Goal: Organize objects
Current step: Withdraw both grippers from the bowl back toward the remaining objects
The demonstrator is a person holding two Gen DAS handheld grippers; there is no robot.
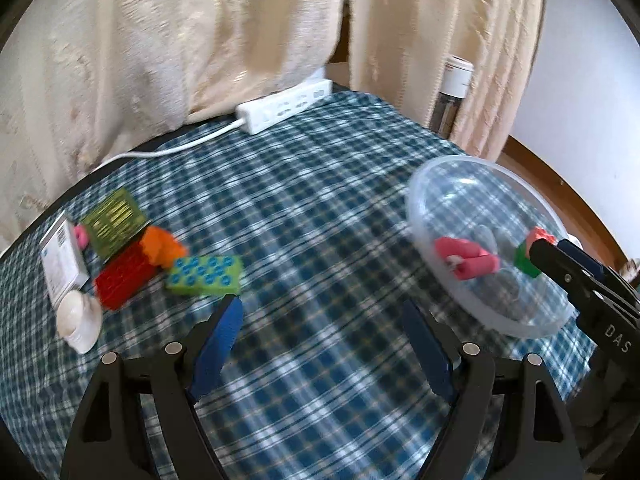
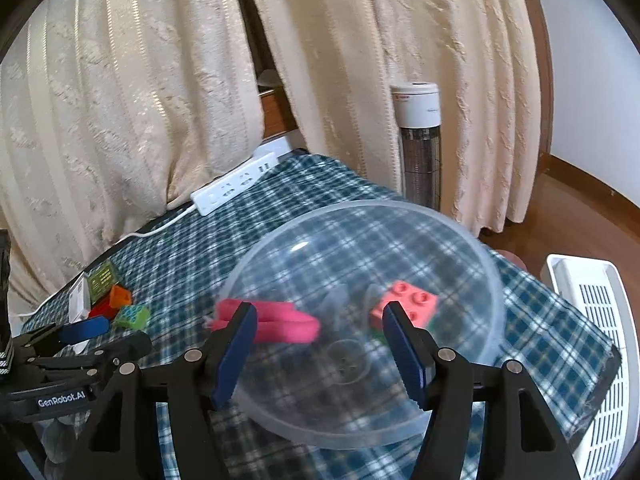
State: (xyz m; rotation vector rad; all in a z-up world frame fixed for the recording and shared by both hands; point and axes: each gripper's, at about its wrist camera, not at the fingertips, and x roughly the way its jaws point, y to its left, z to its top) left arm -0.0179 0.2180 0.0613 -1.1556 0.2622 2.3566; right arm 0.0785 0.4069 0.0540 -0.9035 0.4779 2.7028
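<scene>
- We judge the step in hand as fetching the next piece, so we should steer the left gripper (image 1: pixel 320 312) over the green block (image 1: pixel 205 276), ahead to its left, and close on its long sides.
- Left jaws stand well apart, holding and touching nothing.
- The right gripper (image 2: pixel 320 320) is part open and empty above the clear bowl (image 2: pixel 460 224); a pink block (image 2: pixel 408 304) and pink clip (image 2: pixel 280 324) lie inside, just ahead of it.

table (image 1: pixel 320 208): checked cloth | on it: bowl (image 2: pixel 472 240), power strip (image 1: pixel 284 106), blocks (image 1: pixel 204 276), box (image 1: pixel 60 264)
</scene>
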